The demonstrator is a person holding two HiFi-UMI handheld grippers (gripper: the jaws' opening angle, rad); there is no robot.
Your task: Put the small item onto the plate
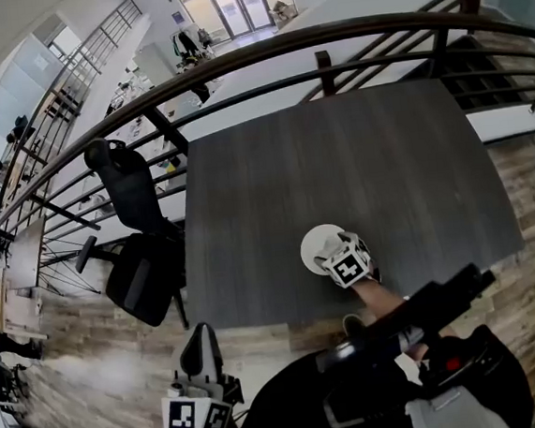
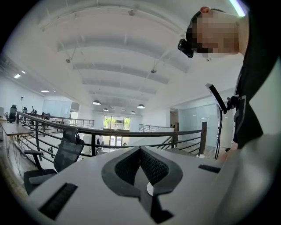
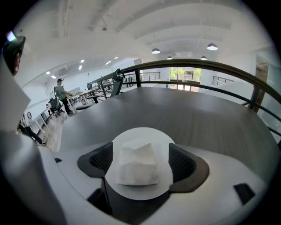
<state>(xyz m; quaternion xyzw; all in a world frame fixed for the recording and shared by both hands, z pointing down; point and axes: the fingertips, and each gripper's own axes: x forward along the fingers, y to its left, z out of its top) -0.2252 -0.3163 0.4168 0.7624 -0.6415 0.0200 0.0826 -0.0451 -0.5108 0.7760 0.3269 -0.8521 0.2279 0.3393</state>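
Sitting on the plate, the item is flanked by the wide-open right gripper, pads clear of it. The plate is set near the counter front edge. The left gripper is held shut, empty, off the counter.

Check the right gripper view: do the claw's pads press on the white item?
No, the right claw is open: both pads stand clear of the white item, which lies on the plate.

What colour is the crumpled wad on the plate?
The wad is white, like the plate beneath it; the right gripper view shows it best.
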